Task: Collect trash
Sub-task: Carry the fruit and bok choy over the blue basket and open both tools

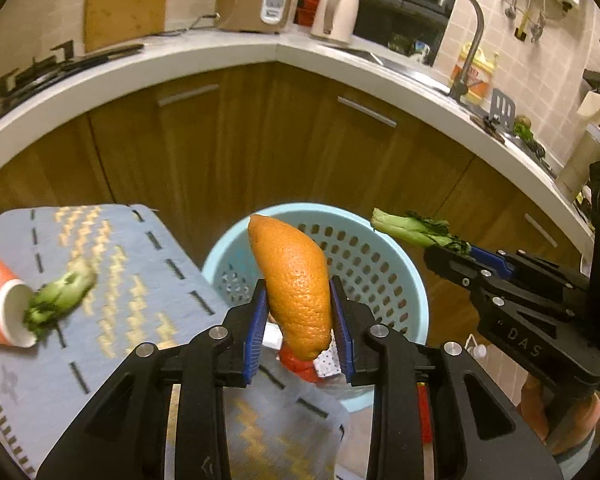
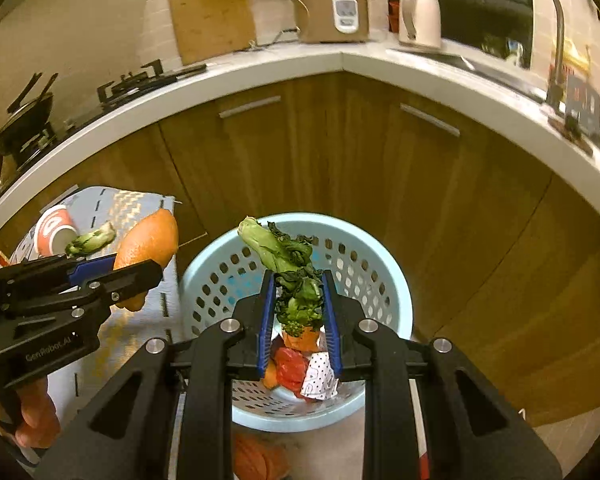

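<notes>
My left gripper (image 1: 300, 312) is shut on an orange peel (image 1: 296, 284) and holds it above the near rim of a light blue perforated basket (image 1: 388, 264). My right gripper (image 2: 296, 300) is shut on a green leafy vegetable scrap (image 2: 288, 264) above the same basket (image 2: 372, 264). The basket holds red, orange and white dotted scraps (image 2: 312, 372). An orange paper cup (image 1: 0, 300) lies on its side on a blue patterned mat (image 1: 140, 272), with another green vegetable scrap (image 1: 60, 296) at its mouth. The right gripper with its vegetable (image 1: 416, 228) also shows in the left wrist view.
Brown cabinets (image 1: 260, 140) stand behind the basket under a white curved counter (image 1: 180, 60). On the counter are a stove (image 1: 32, 72), a cutting board (image 1: 124, 0), a rice cooker (image 1: 256, 0), a kettle (image 1: 336, 16) and a sink tap (image 1: 472, 32).
</notes>
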`<control>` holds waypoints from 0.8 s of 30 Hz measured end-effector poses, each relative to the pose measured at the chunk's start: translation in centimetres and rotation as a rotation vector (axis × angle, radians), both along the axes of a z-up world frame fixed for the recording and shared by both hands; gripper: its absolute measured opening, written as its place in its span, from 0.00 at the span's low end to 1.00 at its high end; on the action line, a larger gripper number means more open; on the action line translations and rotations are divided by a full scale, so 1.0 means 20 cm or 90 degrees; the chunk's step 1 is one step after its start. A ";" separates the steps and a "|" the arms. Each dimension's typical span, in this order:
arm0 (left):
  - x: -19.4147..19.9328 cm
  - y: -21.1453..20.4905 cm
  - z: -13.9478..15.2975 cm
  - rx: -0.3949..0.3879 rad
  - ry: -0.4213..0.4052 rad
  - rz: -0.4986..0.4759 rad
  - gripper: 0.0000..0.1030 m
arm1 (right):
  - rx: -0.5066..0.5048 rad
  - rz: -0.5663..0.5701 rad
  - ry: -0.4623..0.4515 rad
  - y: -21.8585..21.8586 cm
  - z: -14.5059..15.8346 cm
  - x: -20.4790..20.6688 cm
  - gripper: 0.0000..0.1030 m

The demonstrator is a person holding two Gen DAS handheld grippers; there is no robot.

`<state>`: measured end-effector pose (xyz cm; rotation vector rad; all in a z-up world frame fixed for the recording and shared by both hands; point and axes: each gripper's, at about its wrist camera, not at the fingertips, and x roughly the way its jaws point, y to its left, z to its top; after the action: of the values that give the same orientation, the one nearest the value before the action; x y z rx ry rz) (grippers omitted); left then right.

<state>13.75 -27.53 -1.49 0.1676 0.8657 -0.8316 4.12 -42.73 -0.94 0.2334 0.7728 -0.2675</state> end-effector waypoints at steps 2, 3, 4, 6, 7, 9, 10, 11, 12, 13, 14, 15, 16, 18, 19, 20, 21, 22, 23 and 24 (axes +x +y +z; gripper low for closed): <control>0.02 -0.03 -0.02 0.009 0.006 0.000 0.30 | 0.003 -0.005 0.007 -0.03 -0.03 0.00 0.20; 0.03 -0.04 -0.03 0.011 0.008 -0.001 0.30 | 0.006 -0.006 0.009 -0.03 -0.04 0.01 0.20; 0.03 -0.05 -0.04 0.012 0.011 0.000 0.31 | 0.009 -0.009 0.012 -0.04 -0.05 0.01 0.20; 0.05 -0.05 -0.05 0.015 0.012 0.005 0.37 | 0.010 -0.013 0.018 -0.05 -0.07 0.02 0.20; 0.05 -0.05 -0.04 0.014 0.012 0.005 0.41 | 0.010 -0.016 0.021 -0.05 -0.08 0.02 0.20; 0.05 -0.05 -0.04 0.011 0.008 0.008 0.53 | 0.022 -0.026 0.029 -0.06 -0.09 0.03 0.21; 0.05 -0.04 -0.03 0.008 0.002 0.012 0.53 | 0.025 -0.029 0.028 -0.07 -0.10 0.03 0.21; 0.04 -0.03 -0.03 0.004 -0.001 0.013 0.54 | 0.025 -0.030 0.028 -0.07 -0.11 0.03 0.21; 0.04 -0.02 -0.02 0.003 -0.002 0.012 0.55 | 0.026 -0.030 0.030 -0.07 -0.12 0.03 0.21; 0.05 -0.01 -0.02 0.003 -0.003 0.015 0.57 | 0.026 -0.030 0.032 -0.07 -0.12 0.03 0.21; 0.05 0.00 -0.02 0.003 -0.004 0.018 0.60 | 0.027 -0.031 0.034 -0.07 -0.13 0.04 0.21; 0.05 0.01 -0.02 0.001 -0.005 0.022 0.60 | 0.028 -0.031 0.035 -0.07 -0.13 0.04 0.21; 0.05 0.02 -0.02 -0.001 -0.005 0.023 0.60 | 0.029 -0.029 0.035 -0.07 -0.13 0.04 0.21; 0.05 0.05 -0.01 -0.004 -0.006 0.028 0.60 | 0.028 -0.028 0.034 -0.07 -0.12 0.04 0.21; 0.05 0.06 -0.01 -0.006 -0.007 0.033 0.60 | 0.028 -0.026 0.033 -0.06 -0.12 0.04 0.21; 0.05 0.08 0.00 -0.007 -0.007 0.036 0.60 | 0.028 -0.023 0.032 -0.05 -0.12 0.05 0.21; 0.05 0.10 0.00 -0.008 -0.007 0.041 0.60 | 0.028 -0.021 0.031 -0.04 -0.11 0.05 0.21; 0.05 0.11 0.00 -0.009 -0.007 0.044 0.60 | 0.027 -0.015 0.029 -0.03 -0.10 0.05 0.21; 0.06 0.13 0.01 -0.011 -0.007 0.048 0.60 | 0.025 -0.011 0.027 -0.01 -0.09 0.05 0.21; 0.06 0.14 0.01 -0.013 -0.006 0.052 0.60 | 0.023 -0.007 0.026 0.00 -0.09 0.06 0.21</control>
<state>14.89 -24.71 -1.30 0.1166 0.8493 -0.7625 5.26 -42.67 -2.66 0.2675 0.8173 -0.2697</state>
